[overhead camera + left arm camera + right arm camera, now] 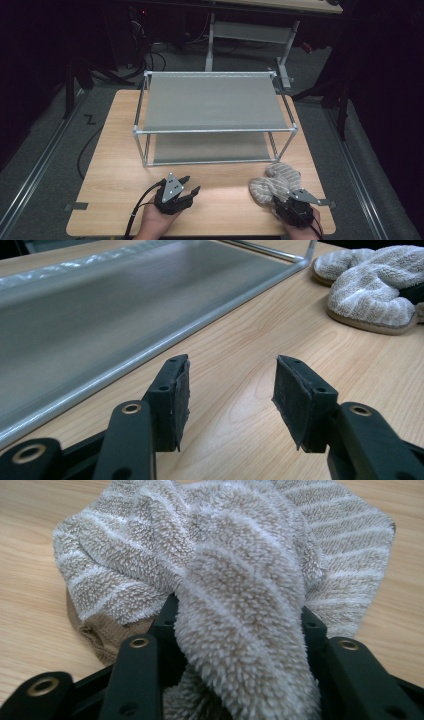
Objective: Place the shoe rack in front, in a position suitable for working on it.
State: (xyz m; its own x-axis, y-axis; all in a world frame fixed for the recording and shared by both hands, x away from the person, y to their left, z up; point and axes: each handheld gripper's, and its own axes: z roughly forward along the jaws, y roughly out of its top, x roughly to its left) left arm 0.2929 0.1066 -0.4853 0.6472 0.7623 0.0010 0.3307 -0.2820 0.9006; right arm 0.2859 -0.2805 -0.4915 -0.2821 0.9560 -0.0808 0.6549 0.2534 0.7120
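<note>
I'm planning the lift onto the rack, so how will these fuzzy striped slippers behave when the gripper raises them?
The slippers look soft and plush, so they will probably sag and fold. Their fleece bulges between the right gripper jaws, suggesting a compressible but non-slippery hold. They seem light, and the second slipper may stay on the table.

Looks like a lab / test rig, not a home. Dark room w/ black surrounds, grey carpet floor (45, 165), metal rails along both sides, cables (150, 57) trailing at back by a height-adj. desk frame (250, 35). Bare wood-top table (115, 165) under a fixed overhead cam, w/ an aluminium-frame shelf (212, 107) as prop.
</note>
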